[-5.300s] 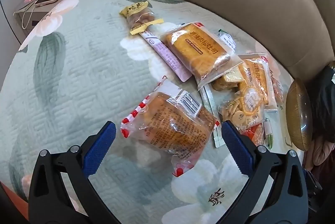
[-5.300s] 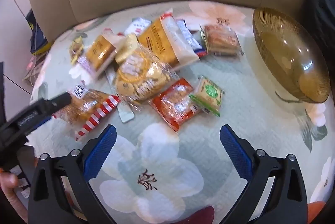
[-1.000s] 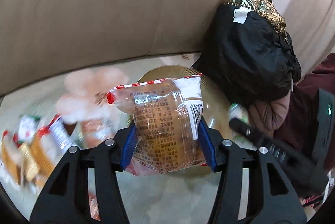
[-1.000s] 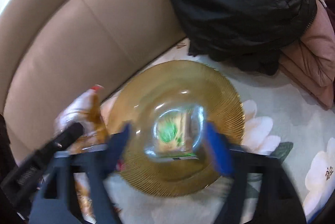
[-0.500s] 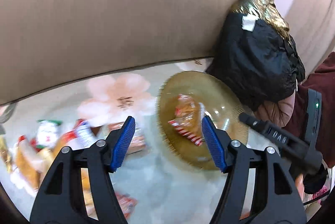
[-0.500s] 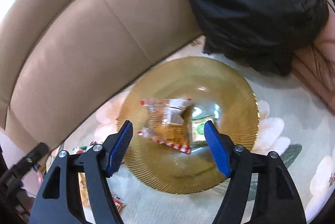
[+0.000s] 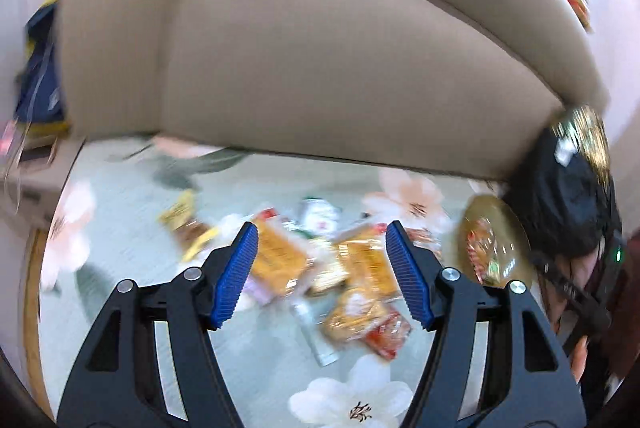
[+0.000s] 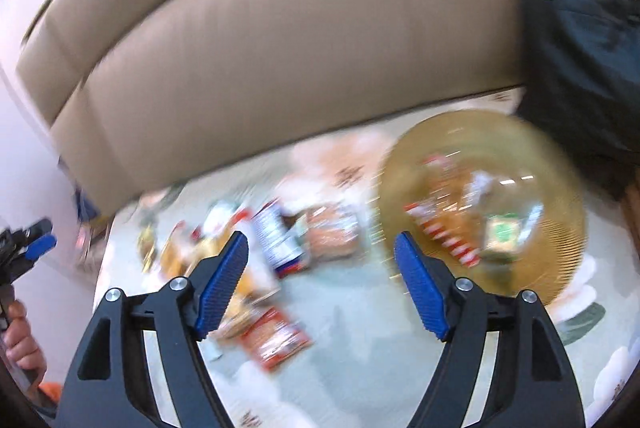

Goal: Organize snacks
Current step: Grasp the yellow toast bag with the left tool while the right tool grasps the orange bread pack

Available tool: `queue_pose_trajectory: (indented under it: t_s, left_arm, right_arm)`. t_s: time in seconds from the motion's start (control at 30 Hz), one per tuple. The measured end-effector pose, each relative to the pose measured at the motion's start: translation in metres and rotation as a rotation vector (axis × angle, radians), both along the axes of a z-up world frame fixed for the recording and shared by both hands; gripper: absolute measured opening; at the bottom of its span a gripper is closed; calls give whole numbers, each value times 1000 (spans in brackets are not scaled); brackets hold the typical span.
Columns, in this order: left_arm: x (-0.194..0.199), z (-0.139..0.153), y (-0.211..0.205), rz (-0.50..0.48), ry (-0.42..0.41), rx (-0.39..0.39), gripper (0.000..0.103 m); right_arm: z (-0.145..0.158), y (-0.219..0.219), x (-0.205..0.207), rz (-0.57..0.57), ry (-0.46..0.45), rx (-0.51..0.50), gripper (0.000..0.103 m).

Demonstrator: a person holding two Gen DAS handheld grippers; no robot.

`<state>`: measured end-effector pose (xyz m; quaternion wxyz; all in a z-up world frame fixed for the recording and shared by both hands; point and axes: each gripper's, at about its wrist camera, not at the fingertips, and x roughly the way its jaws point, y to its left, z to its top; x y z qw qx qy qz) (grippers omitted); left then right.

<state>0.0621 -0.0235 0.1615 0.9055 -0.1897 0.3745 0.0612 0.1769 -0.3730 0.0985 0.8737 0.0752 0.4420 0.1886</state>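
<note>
With both the left tool and the right tool spread and empty, we judge the loose snack packets at mid-frame, left of the amber bowl, light, crinkly and slippery, best pinched across their middles.

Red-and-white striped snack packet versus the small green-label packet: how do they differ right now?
The red-and-white striped snack packet is the larger, with orange-brown contents, and lies toward the left of the amber glass bowl. The small green-label packet is squarish and lies to its right. Both rest inside the bowl, untouched by either gripper; motion blur hides finer detail.
</note>
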Motion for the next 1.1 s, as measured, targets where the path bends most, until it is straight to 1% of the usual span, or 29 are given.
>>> queue_pose_trajectory:
  t_s: [0.07,0.13,0.17,0.2,0.27,0.33,0.37,0.47,0.53,0.63,0.73,0.8,0.87,0.97,1.1]
  left_arm:
    - [-9,-6,23,55,7,-45,66]
    - [-13,-15,41,95,18,-102,66]
    - [-12,-20,43,100,21,-123,67]
    - [-12,-28,47,111,31,-154,67]
    - [-9,-42,48,118,44,-198,74]
    - [1,-61,45,121,70,-238,83]
    - [7,-69,44,122,85,-253,84]
    - [24,-98,41,115,141,-298,90]
    - [43,-121,39,125,197,-319,91]
    - [67,-150,39,151,269,-360,91]
    - [88,-173,42,183,317,-399,91]
    - [101,-184,44,188,332,-443,92]
    - [111,-191,44,197,352,-439,92]
    - [125,-192,42,196,367,-403,96]
    - [139,-189,37,201,381,-341,96]
  right_arm:
    - [1,27,-2,63,31,-34,80]
    - [-3,59,-5,127,53,-82,81]
    - [-9,75,-8,155,57,-110,82]
    - [-14,83,-9,169,61,-120,82]
    - [-35,100,-14,213,85,-125,82]
    - [-56,105,-18,247,116,-121,82]
    - [-69,108,-18,264,139,-130,82]
    - [-86,113,-16,278,160,-174,82]
    - [-93,118,-14,291,144,-224,82]
    - [-100,124,-16,321,148,-237,83]
    - [-106,131,-18,352,160,-248,86]
    - [-113,134,-18,362,172,-261,86]
    - [-119,135,-17,368,188,-270,86]
    - [-129,138,-15,383,218,-293,86]
    - [-146,137,-13,459,298,-316,88]
